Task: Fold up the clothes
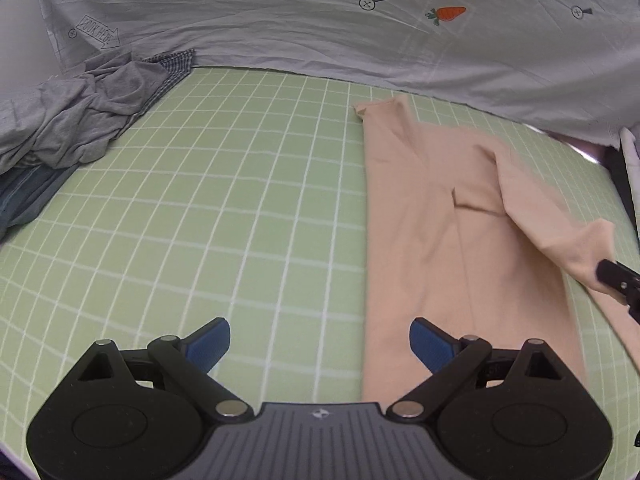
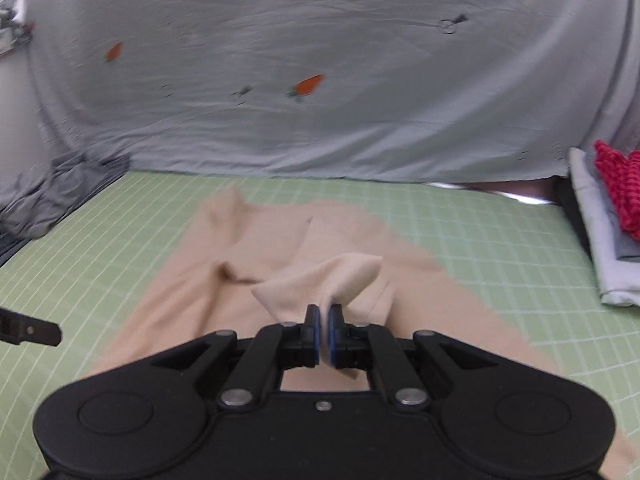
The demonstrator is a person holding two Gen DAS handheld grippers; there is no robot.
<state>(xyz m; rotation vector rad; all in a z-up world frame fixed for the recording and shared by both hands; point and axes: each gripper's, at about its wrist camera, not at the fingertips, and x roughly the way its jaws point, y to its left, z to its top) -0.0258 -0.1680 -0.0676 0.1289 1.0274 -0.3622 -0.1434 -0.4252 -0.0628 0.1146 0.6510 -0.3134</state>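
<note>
A peach garment [image 1: 432, 240] lies spread on the green grid mat [image 1: 240, 200]. My left gripper [image 1: 320, 344] is open and empty, low over the mat at the garment's left edge. My right gripper [image 2: 324, 320] is shut on a bunched fold of the peach garment [image 2: 320, 280] and holds it lifted above the rest of the cloth. The right gripper also shows at the right edge of the left wrist view [image 1: 616, 280], pinching the cloth. A left fingertip [image 2: 32, 330] shows at the left edge of the right wrist view.
A heap of grey and checked clothes [image 1: 80, 120] lies at the mat's far left. A grey sheet with carrot prints [image 1: 360, 40] hangs behind the mat. Folded white and red items [image 2: 612, 220] are stacked at the right.
</note>
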